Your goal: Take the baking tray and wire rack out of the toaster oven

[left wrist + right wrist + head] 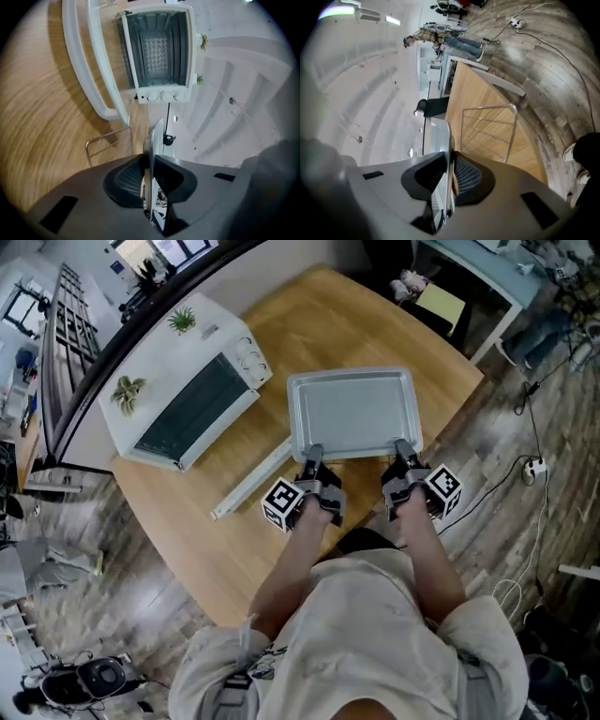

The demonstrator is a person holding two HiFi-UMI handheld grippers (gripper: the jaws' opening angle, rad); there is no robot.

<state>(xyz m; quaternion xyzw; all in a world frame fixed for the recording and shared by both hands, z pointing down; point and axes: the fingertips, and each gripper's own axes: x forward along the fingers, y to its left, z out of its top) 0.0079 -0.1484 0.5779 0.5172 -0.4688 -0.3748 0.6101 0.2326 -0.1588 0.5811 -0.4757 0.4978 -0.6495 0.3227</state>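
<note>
A silver baking tray is out of the white toaster oven and lies flat over the wooden table. My left gripper is shut on the tray's near rim at the left. My right gripper is shut on the same rim at the right. In the left gripper view the tray's edge runs between the pads of that gripper. A wire rack shows just under the tray. The right gripper pinches the tray, with the rack beneath it. The oven cavity looks empty.
The oven's door hangs open towards the table's near edge, left of the tray. Two small plants stand on the oven. The wooden table ends close on the right. A power strip and cables lie on the floor.
</note>
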